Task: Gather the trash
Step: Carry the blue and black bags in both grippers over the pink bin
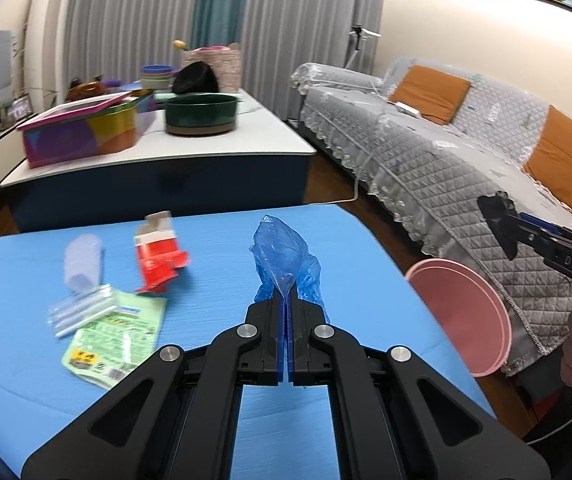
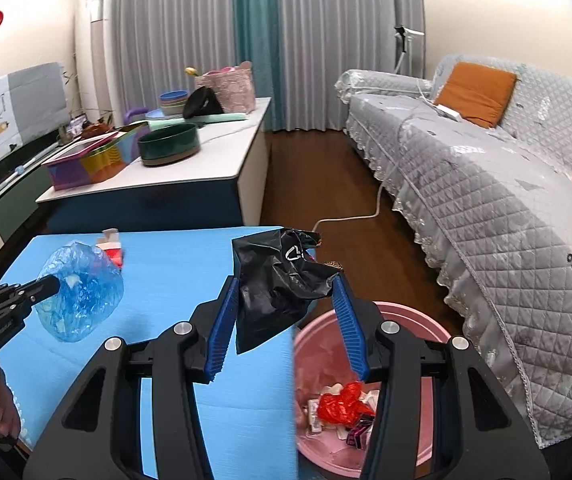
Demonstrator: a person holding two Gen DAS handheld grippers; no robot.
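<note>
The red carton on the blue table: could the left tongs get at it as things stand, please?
Probably not yet: the left tongs are shut on the blue plastic bag. The red carton lies unobstructed, ahead and to their left.

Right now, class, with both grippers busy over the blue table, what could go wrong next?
1. The black bag hangs between the open right gripper fingers, partly over the blue table; it may miss the pink bin.
2. The left gripper pinches only an edge of the blue bag, which could slip out.
</note>
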